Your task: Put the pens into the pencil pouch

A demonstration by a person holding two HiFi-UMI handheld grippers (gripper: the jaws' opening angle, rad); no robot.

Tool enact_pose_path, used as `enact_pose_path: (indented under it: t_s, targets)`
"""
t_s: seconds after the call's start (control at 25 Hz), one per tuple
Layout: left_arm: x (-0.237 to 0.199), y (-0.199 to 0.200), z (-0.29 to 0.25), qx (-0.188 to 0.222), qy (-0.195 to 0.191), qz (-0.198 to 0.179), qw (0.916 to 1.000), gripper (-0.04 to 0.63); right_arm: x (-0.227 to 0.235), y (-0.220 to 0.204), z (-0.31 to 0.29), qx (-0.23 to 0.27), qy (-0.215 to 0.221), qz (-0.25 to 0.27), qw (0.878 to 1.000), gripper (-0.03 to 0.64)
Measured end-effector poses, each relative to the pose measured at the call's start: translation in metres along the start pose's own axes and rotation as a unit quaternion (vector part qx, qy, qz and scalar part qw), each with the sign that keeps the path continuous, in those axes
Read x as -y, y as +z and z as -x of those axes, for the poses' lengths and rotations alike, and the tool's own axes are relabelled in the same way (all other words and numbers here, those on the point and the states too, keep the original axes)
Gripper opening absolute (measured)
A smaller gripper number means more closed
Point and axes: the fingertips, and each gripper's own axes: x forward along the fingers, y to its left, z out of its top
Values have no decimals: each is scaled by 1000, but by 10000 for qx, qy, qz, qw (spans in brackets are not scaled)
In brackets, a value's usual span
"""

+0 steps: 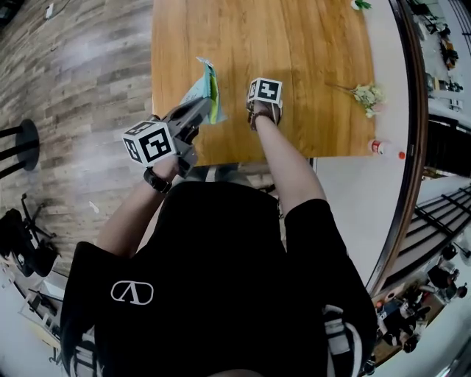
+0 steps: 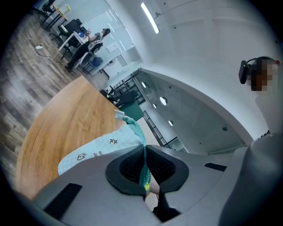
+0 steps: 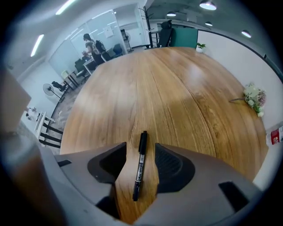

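Observation:
The pale blue pencil pouch (image 1: 204, 87) with small printed marks hangs above the near left part of the wooden table (image 1: 294, 51). My left gripper (image 1: 199, 112) is shut on its green zip edge. In the left gripper view the pouch (image 2: 95, 152) spreads out past the jaws of the left gripper (image 2: 144, 170). My right gripper (image 1: 263, 116) points steeply down at the table near its front edge. In the right gripper view a black pen (image 3: 139, 165) lies on the wood between the jaws of the right gripper (image 3: 140, 152), which stand open and apart from it. The head view hides the pen.
A dried flower sprig (image 1: 366, 94) lies near the table's right edge (image 3: 253, 96). A small red-capped bottle (image 1: 383, 147) lies on the pale floor at the right. A small plant (image 1: 359, 4) stands at the far corner. A black stool (image 1: 22, 140) is on the left.

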Motion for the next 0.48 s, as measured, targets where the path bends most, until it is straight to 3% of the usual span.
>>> enact_pose_path:
  t_s: [0.24,0.48]
  targets:
    - [-9,-5,1,2,83,79,9999,17,10,-14,-24,-598,-121,-9,9981,193]
    - [-12,-7,-1,-31,100,113,9999,17,14,-12,-27,-698,-332,445,9960,134]
